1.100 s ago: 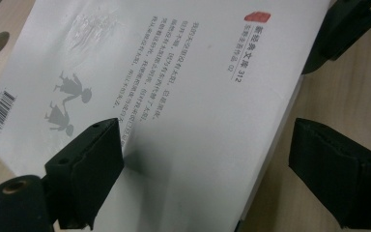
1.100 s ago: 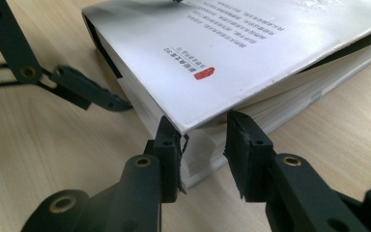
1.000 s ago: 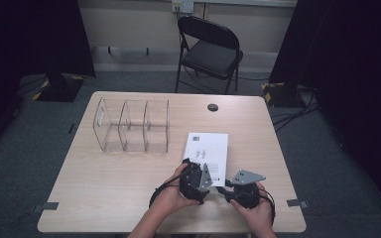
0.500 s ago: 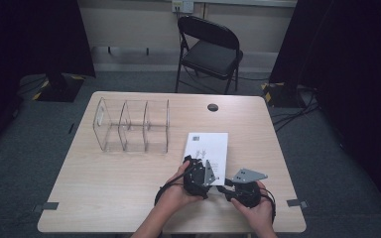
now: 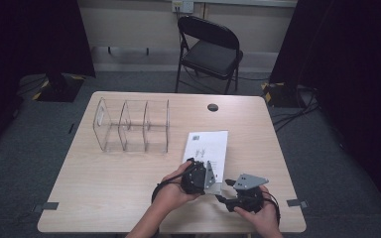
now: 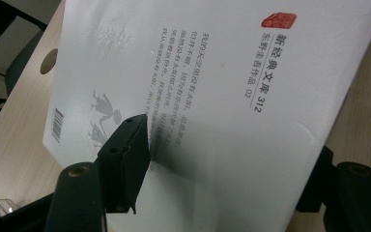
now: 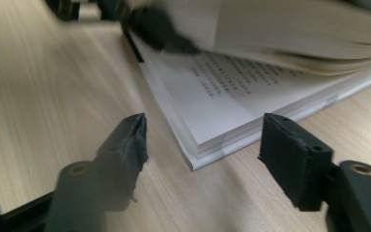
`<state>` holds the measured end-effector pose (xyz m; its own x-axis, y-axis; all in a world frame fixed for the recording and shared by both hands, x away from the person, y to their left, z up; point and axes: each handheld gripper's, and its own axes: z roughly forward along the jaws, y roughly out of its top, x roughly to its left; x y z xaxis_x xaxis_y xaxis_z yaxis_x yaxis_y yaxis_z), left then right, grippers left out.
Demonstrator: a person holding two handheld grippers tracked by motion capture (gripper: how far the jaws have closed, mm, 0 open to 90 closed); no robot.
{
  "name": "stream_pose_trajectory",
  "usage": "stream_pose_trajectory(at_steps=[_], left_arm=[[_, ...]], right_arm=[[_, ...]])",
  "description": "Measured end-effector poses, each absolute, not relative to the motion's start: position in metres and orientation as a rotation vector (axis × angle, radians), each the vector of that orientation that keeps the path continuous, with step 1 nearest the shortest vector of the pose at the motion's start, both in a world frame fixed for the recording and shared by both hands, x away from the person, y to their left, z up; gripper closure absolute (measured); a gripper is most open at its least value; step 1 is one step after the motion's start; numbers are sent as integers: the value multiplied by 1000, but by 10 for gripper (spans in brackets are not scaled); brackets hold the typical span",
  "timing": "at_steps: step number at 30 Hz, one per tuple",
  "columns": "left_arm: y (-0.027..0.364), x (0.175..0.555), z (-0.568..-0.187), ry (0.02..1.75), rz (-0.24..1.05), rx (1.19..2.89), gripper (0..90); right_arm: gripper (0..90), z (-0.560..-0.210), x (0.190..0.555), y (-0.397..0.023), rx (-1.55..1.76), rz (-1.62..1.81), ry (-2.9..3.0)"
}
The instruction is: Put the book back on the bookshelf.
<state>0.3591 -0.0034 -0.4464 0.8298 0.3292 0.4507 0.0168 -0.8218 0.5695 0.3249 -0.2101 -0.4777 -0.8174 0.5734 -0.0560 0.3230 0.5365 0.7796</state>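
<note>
Book (image 5: 207,148) between left gripper (image 5: 209,174) fingers

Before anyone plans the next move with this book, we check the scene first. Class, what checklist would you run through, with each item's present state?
1. Left tool has the book: ok. Its jaws have just been closing, with the cover and upper pages between them.
2. Right tool free: ok. Its jaws have just been opening and nothing is between the pads.
3. Book opened at the near corner: ok, upper pages are lifted.
4. Lower pages flat on the table: ok.
5. How many pages are lifted: cannot tell.
6. Clear rack apart from the book: ok.
</note>
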Motion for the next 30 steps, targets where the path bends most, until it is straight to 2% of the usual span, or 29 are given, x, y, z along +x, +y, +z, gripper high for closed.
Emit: stream_pose_trajectory(at_steps=[5,12,30], left_arm=[[-4,362,-439,270,710,2466,384],[-3,367,-421,306,650,2524,420],[-5,378,-393,355,623,2559,495]], right_arm=[[280,-482,327,-206,629,1154,2453],[271,-482,326,-199,577,1144,2451],[243,-485,331,-185,413,1098,2376]])
